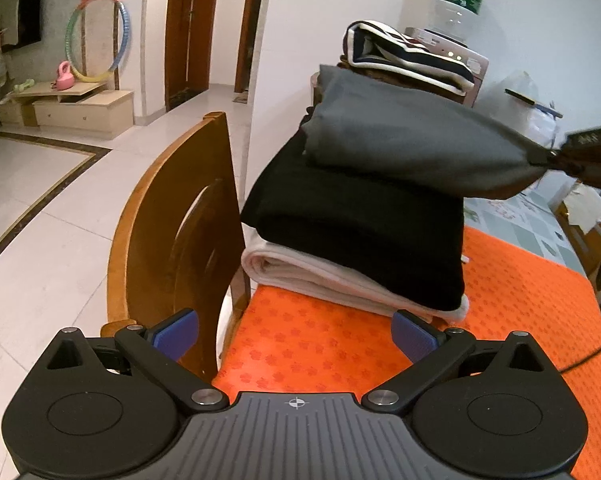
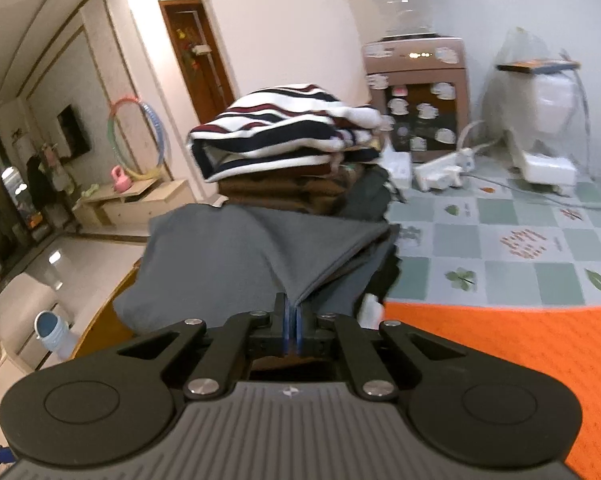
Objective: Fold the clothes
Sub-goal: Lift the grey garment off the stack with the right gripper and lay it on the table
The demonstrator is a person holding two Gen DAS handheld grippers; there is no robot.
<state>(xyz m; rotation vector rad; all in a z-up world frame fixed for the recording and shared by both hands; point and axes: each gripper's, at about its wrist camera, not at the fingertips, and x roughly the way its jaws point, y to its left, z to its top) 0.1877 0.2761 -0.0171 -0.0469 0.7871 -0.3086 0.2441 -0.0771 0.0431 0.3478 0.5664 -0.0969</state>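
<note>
A table [image 1: 548, 292] carries the work, its near part covered by a bright orange mat [image 1: 320, 344] stamped with small flower shapes, its far part by a glossy cloth [image 2: 500, 240] of pale green and white squares printed with leaves. Just beside the table's left edge stands a wooden chair [image 1: 180, 220] with a curved, polished back. On the orange mat sits a stack of folded clothes: at the bottom a thick cream garment [image 1: 300, 272] with rolled, soft edges, on it a matte black garment [image 1: 360, 224] folded into a broad slab, and on top a smooth grey garment [image 1: 400, 136]. One corner of the grey garment is drawn out to a taut point away from the stack, pulling the fabric into a flat wedge with straight creases. The right gripper [image 2: 291, 322] holds that corner, its blue-padded fingers pressed together with the thin fold of grey cloth pinched between them. Behind the stack lies a second heap topped by a knit sweater [image 2: 276, 128] striped in white, navy and dark red, resting on ribbed brown fabric [image 2: 284, 192]. The left gripper [image 1: 294, 334] hovers low over the near edge of the orange mat, its textured blue fingers [image 1: 176, 334] spread wide apart with nothing between them, close to the cream garment's front edge but not touching it.
</note>
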